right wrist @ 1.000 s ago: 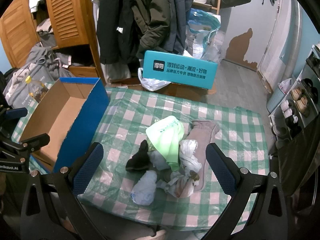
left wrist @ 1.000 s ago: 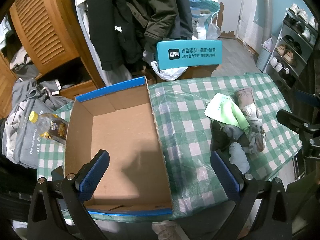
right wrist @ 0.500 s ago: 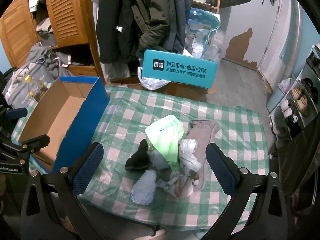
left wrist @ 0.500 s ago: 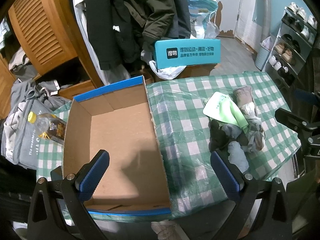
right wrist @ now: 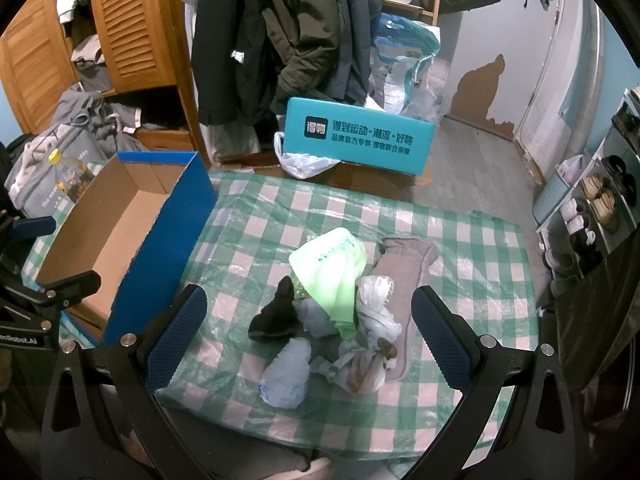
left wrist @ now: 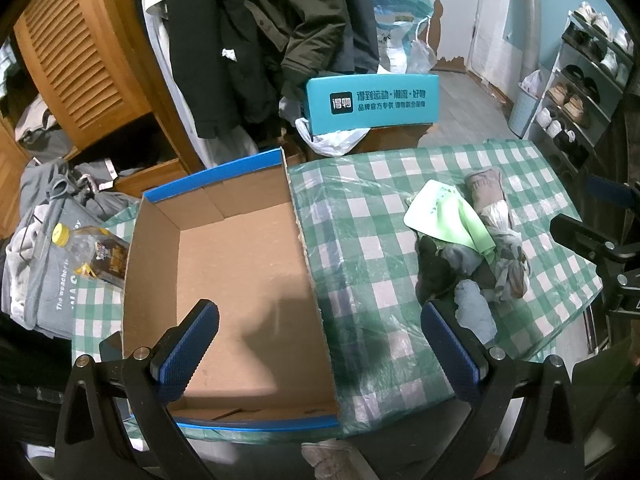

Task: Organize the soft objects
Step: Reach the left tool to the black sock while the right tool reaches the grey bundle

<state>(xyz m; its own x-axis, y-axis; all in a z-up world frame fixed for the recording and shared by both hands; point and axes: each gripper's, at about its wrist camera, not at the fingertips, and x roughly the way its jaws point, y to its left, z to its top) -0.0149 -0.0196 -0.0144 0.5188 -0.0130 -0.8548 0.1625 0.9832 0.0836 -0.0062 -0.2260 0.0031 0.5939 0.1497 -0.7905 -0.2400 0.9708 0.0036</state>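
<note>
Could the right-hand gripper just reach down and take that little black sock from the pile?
Probably yes: the right gripper is open above the pile, and the black sock lies uncovered at the pile's left edge, with nothing between them.

Each gripper (left wrist: 319,346) (right wrist: 308,338) had black angular arms, silver screws and two fingers faced with ribbed blue pads (left wrist: 185,350); white lettering marked the left one's body.

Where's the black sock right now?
In the right wrist view the black sock lies on the checked tablecloth, at the pile's left edge, touching the light green cloth, toward the open cardboard box.
</note>
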